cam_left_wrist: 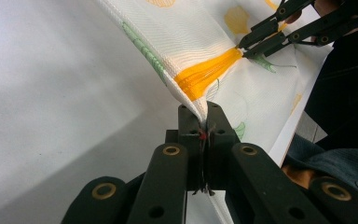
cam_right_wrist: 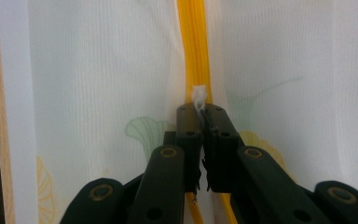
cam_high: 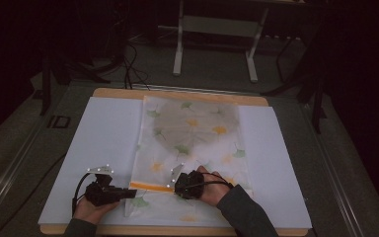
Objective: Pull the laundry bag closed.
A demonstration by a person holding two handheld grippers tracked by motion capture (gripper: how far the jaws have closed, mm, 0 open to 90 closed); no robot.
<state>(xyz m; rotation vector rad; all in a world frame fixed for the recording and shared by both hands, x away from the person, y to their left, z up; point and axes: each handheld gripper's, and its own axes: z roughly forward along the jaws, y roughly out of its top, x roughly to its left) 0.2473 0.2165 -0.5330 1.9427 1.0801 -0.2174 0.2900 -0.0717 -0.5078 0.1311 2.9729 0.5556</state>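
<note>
A white mesh bag (cam_high: pixel 192 133) printed with green and orange leaves lies flat on the table, and a grey round shape (cam_high: pixel 197 123) shows through its far half. An orange zipper (cam_high: pixel 150 186) runs across its near end. My left gripper (cam_high: pixel 131 193) is shut on the bag's left edge at the zipper's end. In the left gripper view the fabric (cam_left_wrist: pixel 191 32) rises from my left gripper (cam_left_wrist: pixel 204 109), beside the orange zipper (cam_left_wrist: pixel 207 72). My right gripper (cam_high: pixel 177 187) is shut on the zipper's white pull tab (cam_right_wrist: pixel 199 95), over the zipper (cam_right_wrist: pixel 193 46), its jaws (cam_right_wrist: pixel 200 109) pressed together.
A white sheet (cam_high: pixel 103 143) covers the wooden table (cam_high: pixel 118 93), with bare sheet on both sides of the bag. Both forearms come in over the near edge. Beyond the table stand a white desk frame (cam_high: pixel 217 29) and cables on a dark floor.
</note>
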